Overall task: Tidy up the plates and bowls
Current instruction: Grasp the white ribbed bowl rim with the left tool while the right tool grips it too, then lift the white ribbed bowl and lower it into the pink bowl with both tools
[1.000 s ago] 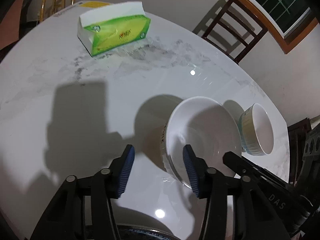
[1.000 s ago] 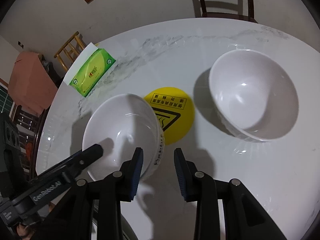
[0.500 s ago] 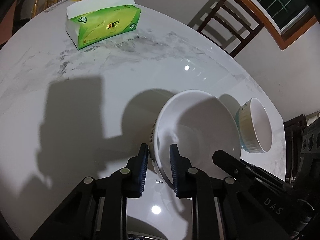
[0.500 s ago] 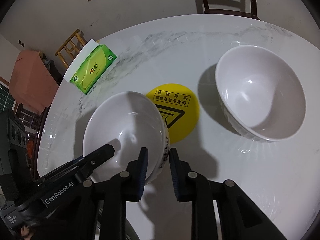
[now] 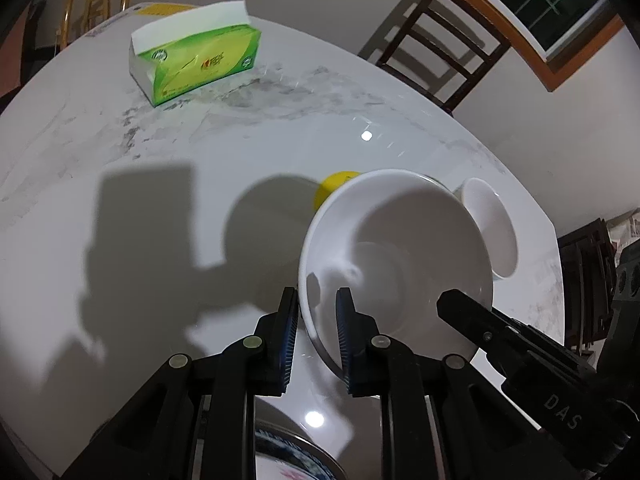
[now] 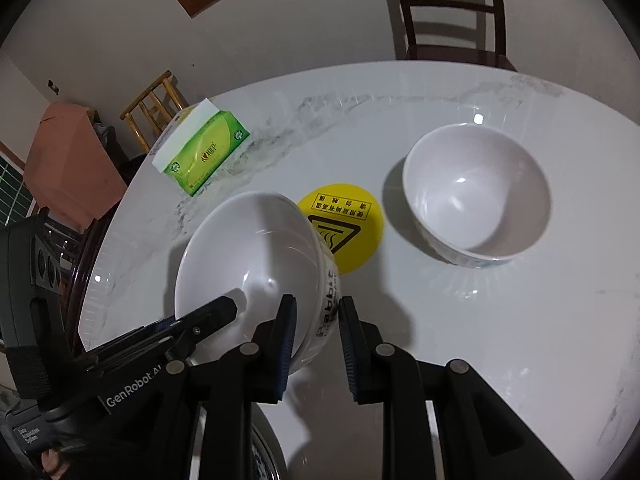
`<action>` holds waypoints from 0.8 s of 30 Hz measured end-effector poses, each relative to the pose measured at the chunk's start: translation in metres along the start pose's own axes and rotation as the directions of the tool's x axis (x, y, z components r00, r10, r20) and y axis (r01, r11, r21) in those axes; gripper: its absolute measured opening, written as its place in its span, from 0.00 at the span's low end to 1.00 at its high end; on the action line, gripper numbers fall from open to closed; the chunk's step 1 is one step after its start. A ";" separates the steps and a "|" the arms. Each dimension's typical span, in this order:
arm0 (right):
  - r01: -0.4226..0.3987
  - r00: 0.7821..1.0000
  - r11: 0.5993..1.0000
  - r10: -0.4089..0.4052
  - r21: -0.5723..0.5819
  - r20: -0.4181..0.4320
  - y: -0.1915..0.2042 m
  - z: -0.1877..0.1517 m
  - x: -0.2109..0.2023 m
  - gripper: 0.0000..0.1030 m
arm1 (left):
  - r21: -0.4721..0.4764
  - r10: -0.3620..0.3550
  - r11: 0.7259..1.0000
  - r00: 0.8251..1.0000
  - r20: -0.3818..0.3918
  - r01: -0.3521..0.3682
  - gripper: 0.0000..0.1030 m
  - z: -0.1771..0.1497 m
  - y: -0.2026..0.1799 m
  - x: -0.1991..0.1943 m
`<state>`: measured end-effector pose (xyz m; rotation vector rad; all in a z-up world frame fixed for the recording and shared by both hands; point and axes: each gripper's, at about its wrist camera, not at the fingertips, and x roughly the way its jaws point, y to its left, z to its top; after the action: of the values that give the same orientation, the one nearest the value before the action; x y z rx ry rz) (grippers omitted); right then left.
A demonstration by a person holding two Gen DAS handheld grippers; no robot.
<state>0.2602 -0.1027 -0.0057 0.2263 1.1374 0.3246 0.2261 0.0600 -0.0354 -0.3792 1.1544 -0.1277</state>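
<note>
A white bowl (image 5: pixel 400 248) with black lettering on its side (image 6: pixel 248 248) hangs tilted just above the marble table (image 5: pixel 120 220). My left gripper (image 5: pixel 318 320) is closing on its near rim, pads pressing the wall from both sides. My right gripper (image 6: pixel 318 320) is shut on the opposite rim. Each view shows the other gripper's finger inside the bowl. A second white bowl (image 6: pixel 476 196) stands upright to the right (image 5: pixel 488 228), apart from the held one.
A yellow round warning mat (image 6: pixel 348 228) lies between the two bowls. A green tissue box (image 5: pixel 196 68) sits at the far side. A patterned plate rim (image 5: pixel 292 452) shows under the grippers. Dark wooden chairs (image 6: pixel 448 12) stand behind the table.
Both grippers closed from open onto the bowl's rim. The bowl has risen off the table and tilted, uncovering the yellow mat's edge in the left wrist view.
</note>
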 end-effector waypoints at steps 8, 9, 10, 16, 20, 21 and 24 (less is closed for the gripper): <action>-0.001 0.999 1.000 0.001 0.017 0.040 -0.009 -0.011 -0.034 0.22 | 0.047 -0.017 0.999 1.000 0.017 0.016 0.15 -0.012 -0.026 -0.020; 0.000 0.999 1.000 -0.001 0.019 0.048 -0.009 -0.011 -0.038 0.22 | 0.053 -0.018 0.998 1.000 0.016 0.018 0.15 -0.013 -0.029 -0.022; 0.000 0.999 1.000 -0.002 0.023 0.053 -0.010 -0.013 -0.042 0.22 | 0.057 -0.022 0.998 1.000 0.015 0.021 0.15 -0.015 -0.032 -0.025; 0.002 0.997 0.999 -0.005 0.043 0.077 -0.018 -0.028 -0.066 0.22 | 0.092 -0.037 0.995 0.999 0.018 0.035 0.16 -0.030 -0.050 -0.039; 0.008 0.996 0.998 -0.013 0.055 0.092 -0.023 -0.041 -0.081 0.22 | 0.114 -0.046 0.993 0.999 0.021 0.043 0.16 -0.042 -0.061 -0.048; 0.011 0.995 0.998 -0.017 0.057 0.095 -0.024 -0.044 -0.084 0.22 | 0.118 -0.050 0.992 0.999 0.020 0.047 0.16 -0.045 -0.063 -0.050; 0.013 0.994 0.998 -0.020 0.067 0.104 -0.027 -0.053 -0.094 0.22 | 0.132 -0.057 0.990 0.998 0.016 0.054 0.16 -0.056 -0.071 -0.057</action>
<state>0.1796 -0.1612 0.0441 0.2884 1.0463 0.2577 0.1589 -0.0018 0.0201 -0.2954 1.1099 -0.2471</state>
